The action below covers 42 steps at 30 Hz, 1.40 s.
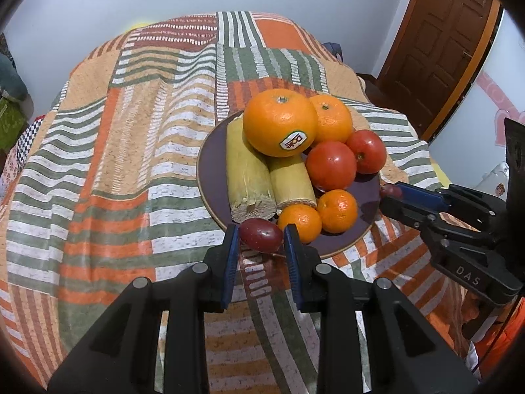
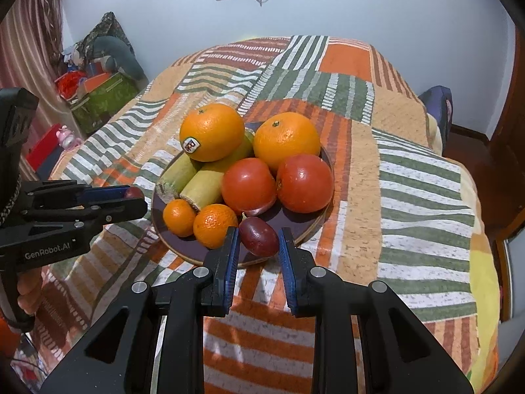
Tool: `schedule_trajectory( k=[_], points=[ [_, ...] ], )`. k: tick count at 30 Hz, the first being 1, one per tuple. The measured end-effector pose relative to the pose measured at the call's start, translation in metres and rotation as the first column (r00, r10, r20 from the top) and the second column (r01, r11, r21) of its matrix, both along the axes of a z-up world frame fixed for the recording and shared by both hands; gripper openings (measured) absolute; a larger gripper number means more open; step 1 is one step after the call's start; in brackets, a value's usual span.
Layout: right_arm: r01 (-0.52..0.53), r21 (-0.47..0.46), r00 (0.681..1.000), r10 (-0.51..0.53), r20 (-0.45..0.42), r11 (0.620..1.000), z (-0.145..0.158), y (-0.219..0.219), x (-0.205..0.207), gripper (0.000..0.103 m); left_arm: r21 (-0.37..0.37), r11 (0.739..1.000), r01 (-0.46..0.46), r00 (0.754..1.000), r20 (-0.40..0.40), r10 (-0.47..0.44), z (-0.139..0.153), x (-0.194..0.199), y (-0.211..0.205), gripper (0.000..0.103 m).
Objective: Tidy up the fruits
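Note:
A dark purple plate on the striped cloth holds two large oranges, two tomatoes, two small mandarins and two sugarcane pieces. My left gripper is shut on a red grape at the plate's near rim; it also shows in the right wrist view. My right gripper is shut on another red grape over the plate's near edge; it also shows in the left wrist view.
The plate sits on a table under an orange, green and white striped cloth. A brown door stands at the right. Boxes and clutter lie on the floor to the left. A hand holds the left gripper.

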State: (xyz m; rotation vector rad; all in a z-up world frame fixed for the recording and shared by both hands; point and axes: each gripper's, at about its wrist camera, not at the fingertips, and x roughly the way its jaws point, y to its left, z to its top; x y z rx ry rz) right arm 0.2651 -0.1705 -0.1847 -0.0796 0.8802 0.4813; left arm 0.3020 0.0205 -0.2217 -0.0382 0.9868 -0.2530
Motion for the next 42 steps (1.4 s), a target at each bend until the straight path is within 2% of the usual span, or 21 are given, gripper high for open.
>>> schedule_trajectory(
  k=[8, 14, 16, 18, 20, 24, 29, 33, 36, 42],
  points=[
    [-0.003, 0.002, 1.000, 0.003, -0.015, 1.000, -0.009, 0.003, 0.002, 0.022, 0.013, 1.000, 0.009, 1.000, -0.014, -0.008, -0.010, 0.008, -0.004, 0.028],
    [-0.005, -0.002, 1.000, 0.005, -0.013, 1.000, -0.011, 0.004, 0.004, 0.023, -0.004, 1.000, -0.002, 1.000, -0.021, 0.002, -0.013, 0.009, 0.000, 0.028],
    [-0.009, 0.001, 1.000, 0.009, -0.017, 1.000, -0.010, 0.005, 0.004, 0.025, -0.011, 1.000, -0.005, 1.000, -0.026, 0.005, -0.013, 0.010, 0.001, 0.028],
    [-0.003, -0.003, 1.000, 0.003, -0.015, 1.000, -0.009, 0.005, 0.003, 0.038, -0.024, 1.000, -0.003, 0.999, -0.034, 0.002, -0.013, 0.010, 0.002, 0.030],
    [0.010, -0.014, 1.000, -0.010, 0.002, 1.000, -0.007, 0.005, 0.002, 0.044, -0.027, 1.000, -0.004, 1.000, -0.029, 0.003, -0.011, 0.008, 0.003, 0.032],
    [0.020, -0.004, 1.000, -0.020, 0.011, 1.000, 0.001, -0.001, -0.001, 0.044, -0.002, 1.000, -0.013, 1.000, 0.003, 0.013, -0.002, 0.000, 0.001, 0.032],
    [0.044, 0.027, 0.997, -0.046, 0.061, 0.999, 0.027, -0.011, -0.010, 0.044, 0.002, 0.998, -0.058, 0.994, 0.090, 0.058, 0.029, -0.017, 0.007, 0.032],
    [0.062, 0.067, 0.989, -0.070, 0.131, 0.996, 0.059, -0.019, -0.024, 0.044, -0.016, 0.994, -0.108, 0.976, 0.189, 0.109, 0.064, -0.039, 0.011, 0.032],
    [0.062, 0.097, 0.976, -0.081, 0.200, 0.993, 0.090, -0.023, -0.040, 0.044, -0.037, 0.992, -0.121, 0.957, 0.260, 0.127, 0.094, -0.060, 0.010, 0.032],
    [0.040, 0.152, 0.931, -0.092, 0.352, 0.987, 0.151, -0.027, -0.086, 0.044, -0.052, 0.990, -0.128, 0.901, 0.411, 0.138, 0.152, -0.111, 0.000, 0.032]
  ],
)
